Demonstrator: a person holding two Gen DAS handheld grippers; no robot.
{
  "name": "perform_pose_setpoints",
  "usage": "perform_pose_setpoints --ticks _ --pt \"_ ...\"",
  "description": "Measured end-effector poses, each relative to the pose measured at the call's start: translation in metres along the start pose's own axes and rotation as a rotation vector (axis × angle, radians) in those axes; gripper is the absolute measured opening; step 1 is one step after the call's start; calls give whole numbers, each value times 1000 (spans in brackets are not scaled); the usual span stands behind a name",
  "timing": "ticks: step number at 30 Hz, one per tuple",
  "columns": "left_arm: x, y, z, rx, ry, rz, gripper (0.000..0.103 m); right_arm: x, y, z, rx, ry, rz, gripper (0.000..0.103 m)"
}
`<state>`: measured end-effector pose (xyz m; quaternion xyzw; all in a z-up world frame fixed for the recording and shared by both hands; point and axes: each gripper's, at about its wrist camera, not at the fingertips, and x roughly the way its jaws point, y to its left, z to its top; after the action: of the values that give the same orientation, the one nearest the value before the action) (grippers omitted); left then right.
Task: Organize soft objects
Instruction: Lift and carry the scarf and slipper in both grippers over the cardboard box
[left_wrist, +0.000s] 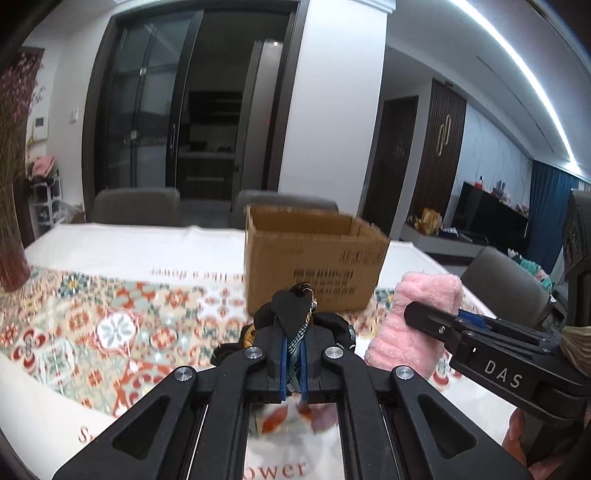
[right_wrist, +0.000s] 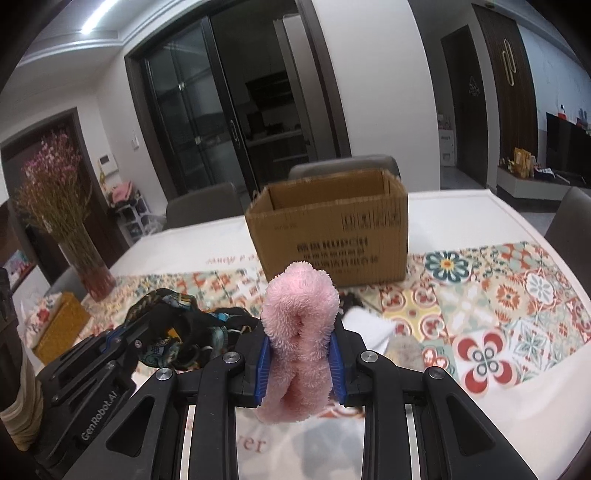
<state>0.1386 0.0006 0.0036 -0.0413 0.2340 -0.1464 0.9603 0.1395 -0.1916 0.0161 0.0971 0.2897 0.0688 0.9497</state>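
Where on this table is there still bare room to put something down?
The white cloth behind and left of the cardboard box, toward the vase, lies bare. So does the patterned stretch right of the box. It is crowded just in front of the box: white cloth, the dark scarf and pink towel.

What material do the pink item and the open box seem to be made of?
Pink item: probably plush microfibre or terry cloth; fuzzy, matte pile that bulges between the pads.
Box: corrugated cardboard, plain brown, matte; fluted ridges show along its cut rim.
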Motion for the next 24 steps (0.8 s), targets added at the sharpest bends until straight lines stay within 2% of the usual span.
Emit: perform_pose_setpoints --ticks 6,14,24 --pt "-4 -3 28 32 -70 14 6 -7 5 26 -3 -59 9 28" --pt "0 -7 68 65 -131 -8 6 -13 7 65 2 -117 20 28" --pt "16 -11 117 76 -181 -33 6 -10 4 113 -14 -176 10 28"
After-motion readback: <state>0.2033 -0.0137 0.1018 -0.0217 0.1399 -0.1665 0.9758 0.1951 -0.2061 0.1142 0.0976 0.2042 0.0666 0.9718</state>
